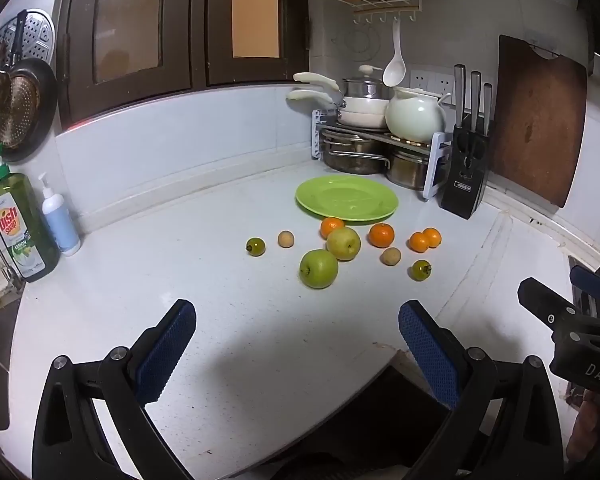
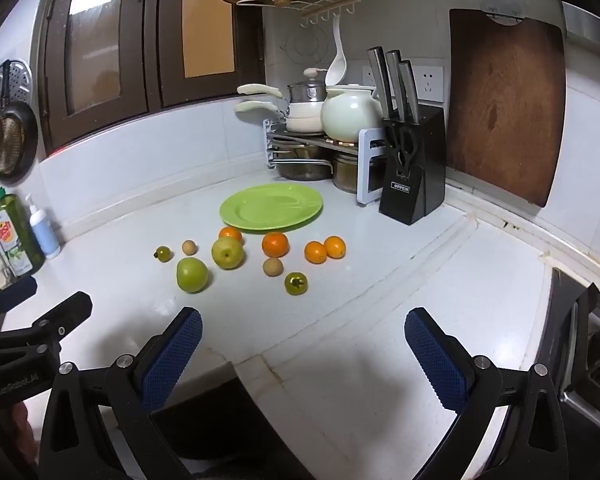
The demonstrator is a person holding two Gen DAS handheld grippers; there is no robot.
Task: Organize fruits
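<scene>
The black knife block (image 2: 414, 168) carries a white label reading "OPPEIN". The green bottle (image 1: 22, 228) beside the sink shows "dish soap" and "LEMON". The right claw (image 1: 580, 320) shows the letters "DAS".

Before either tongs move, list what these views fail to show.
- Orange behind the yellow apple: partly hidden, both views.
- Lower-shelf pots: contents hidden by the rack, both views.
- Stove: cut off by the right wrist view's edge.
- Small brown fruits: too small to identify.
</scene>
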